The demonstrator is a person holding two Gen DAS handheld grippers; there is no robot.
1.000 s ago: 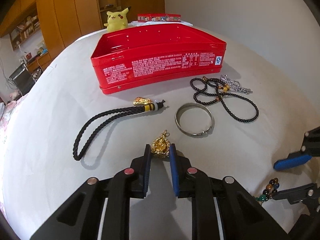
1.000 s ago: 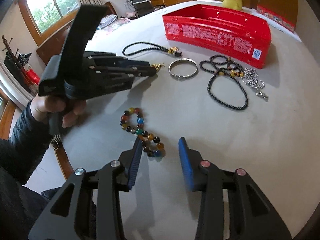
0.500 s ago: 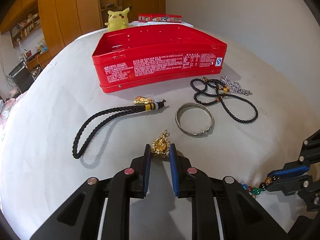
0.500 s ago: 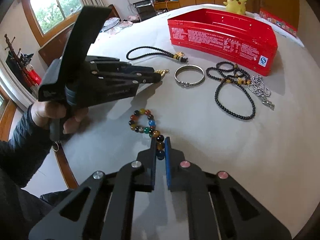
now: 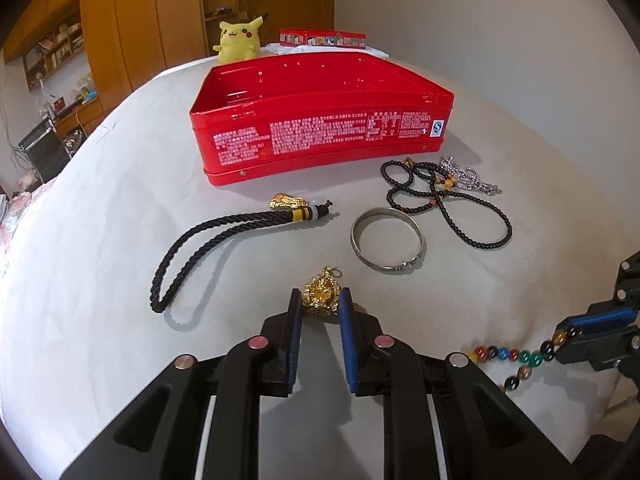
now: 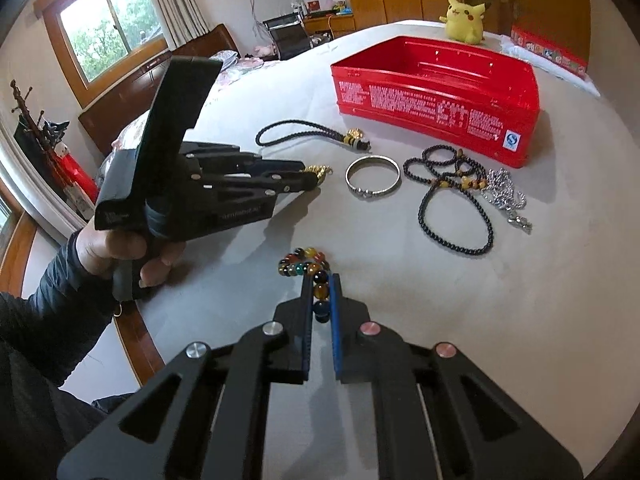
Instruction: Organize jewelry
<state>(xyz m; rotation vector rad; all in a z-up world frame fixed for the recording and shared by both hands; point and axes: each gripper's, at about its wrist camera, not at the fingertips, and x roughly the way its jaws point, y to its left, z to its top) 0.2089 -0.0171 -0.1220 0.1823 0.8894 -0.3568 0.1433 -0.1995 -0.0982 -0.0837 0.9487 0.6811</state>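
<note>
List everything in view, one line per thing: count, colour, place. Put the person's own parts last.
red tin: one, red, open, far side of the table, nothing seen inside
black cord loop: one, black with a gold charm, in front of the tin
silver bangle: one, silver, right of the cord
black bead necklace: one, black, right of the bangle
silver chain: one, silver, beside the necklace
plush toy: one, yellow, behind the tin
table: one, white cover
gold pendant: one, gold, in the left gripper
bead bracelet: one, multicoloured, in the right gripper
left hand: one, holding the left gripper
</note>
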